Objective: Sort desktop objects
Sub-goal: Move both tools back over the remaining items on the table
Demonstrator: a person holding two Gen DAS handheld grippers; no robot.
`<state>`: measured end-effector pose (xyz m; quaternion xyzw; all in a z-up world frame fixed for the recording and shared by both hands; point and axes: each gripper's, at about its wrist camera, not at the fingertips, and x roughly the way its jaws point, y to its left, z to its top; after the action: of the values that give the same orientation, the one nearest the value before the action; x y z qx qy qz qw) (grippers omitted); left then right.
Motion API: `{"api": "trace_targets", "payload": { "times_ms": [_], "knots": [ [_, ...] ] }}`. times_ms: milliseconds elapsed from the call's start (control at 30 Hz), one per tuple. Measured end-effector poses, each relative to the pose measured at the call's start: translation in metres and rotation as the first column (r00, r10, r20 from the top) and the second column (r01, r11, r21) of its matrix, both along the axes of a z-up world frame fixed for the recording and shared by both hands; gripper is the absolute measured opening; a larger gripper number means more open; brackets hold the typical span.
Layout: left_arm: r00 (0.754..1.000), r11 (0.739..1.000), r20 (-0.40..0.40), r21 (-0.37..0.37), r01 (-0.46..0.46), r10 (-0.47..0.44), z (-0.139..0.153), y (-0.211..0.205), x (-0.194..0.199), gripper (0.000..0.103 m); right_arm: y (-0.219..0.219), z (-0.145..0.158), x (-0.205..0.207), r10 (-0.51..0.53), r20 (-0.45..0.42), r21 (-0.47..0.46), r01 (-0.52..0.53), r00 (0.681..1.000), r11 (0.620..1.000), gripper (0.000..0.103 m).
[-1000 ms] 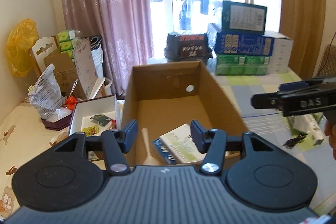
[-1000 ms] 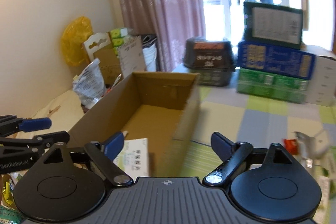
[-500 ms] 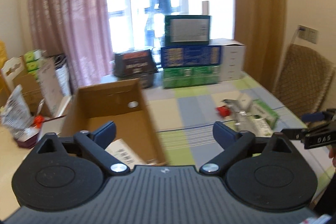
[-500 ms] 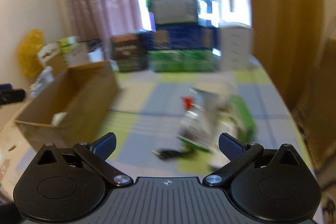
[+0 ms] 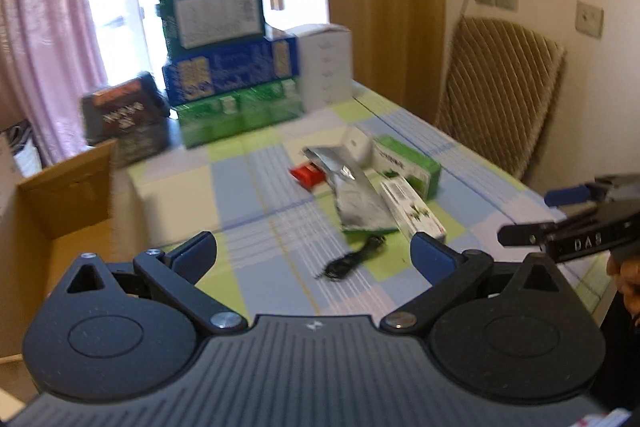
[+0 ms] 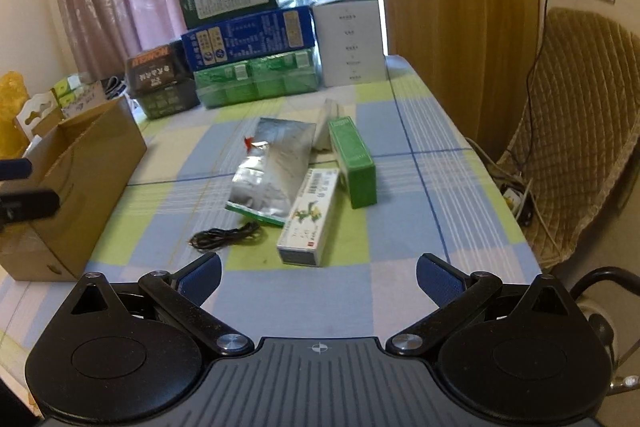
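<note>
Boxes, a foil pouch (image 6: 272,167) and a black cable (image 6: 224,237) lie clustered mid-table, right of the cardboard box (image 6: 80,163). Both grippers, left (image 5: 314,253) and right (image 6: 318,275), hang spread and empty. The thin cable may slip a pinch, and the pouch, seemingly overlapping the white box (image 6: 310,215), could drag it

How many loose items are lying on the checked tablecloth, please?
6: foil pouch, green box, white box, black cable, red packet, white item behind. Others may hide underneath.
</note>
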<state>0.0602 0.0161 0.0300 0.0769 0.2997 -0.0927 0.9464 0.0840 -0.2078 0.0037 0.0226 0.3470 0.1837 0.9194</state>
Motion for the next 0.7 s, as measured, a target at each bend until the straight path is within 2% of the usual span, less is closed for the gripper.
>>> {"api": "trace_targets", "payload": {
  "times_ms": [100,267,467,533,700],
  "knots": [
    [0.999,0.999,-0.041,0.014,0.034,-0.033,-0.021,-0.006,0.015,0.101,0.000,-0.010,0.010,-0.005,-0.013,-0.004,0.005,1.000,1.000,0.101],
    [0.993,0.995,-0.101,0.062,0.074,-0.068,-0.058,-0.010,0.045,0.093,0.011,-0.025,0.030,0.015,-0.033,-0.020,-0.016,0.999,1.000,0.100],
    [0.987,0.991,-0.129,0.076,0.109,-0.098,-0.092,-0.007,0.074,0.086,0.027,-0.041,0.055,0.046,-0.061,-0.038,-0.049,0.997,0.998,0.087],
    [0.984,0.989,-0.141,0.082,0.123,-0.111,-0.101,-0.007,0.083,0.076,0.033,-0.045,0.065,0.051,-0.067,-0.048,-0.054,0.996,0.997,0.082],
    [0.973,0.976,-0.138,0.098,0.197,-0.182,-0.116,-0.014,0.102,0.066,0.044,-0.053,0.082,0.066,-0.081,-0.048,-0.070,0.995,0.996,0.075]
  ]
}}
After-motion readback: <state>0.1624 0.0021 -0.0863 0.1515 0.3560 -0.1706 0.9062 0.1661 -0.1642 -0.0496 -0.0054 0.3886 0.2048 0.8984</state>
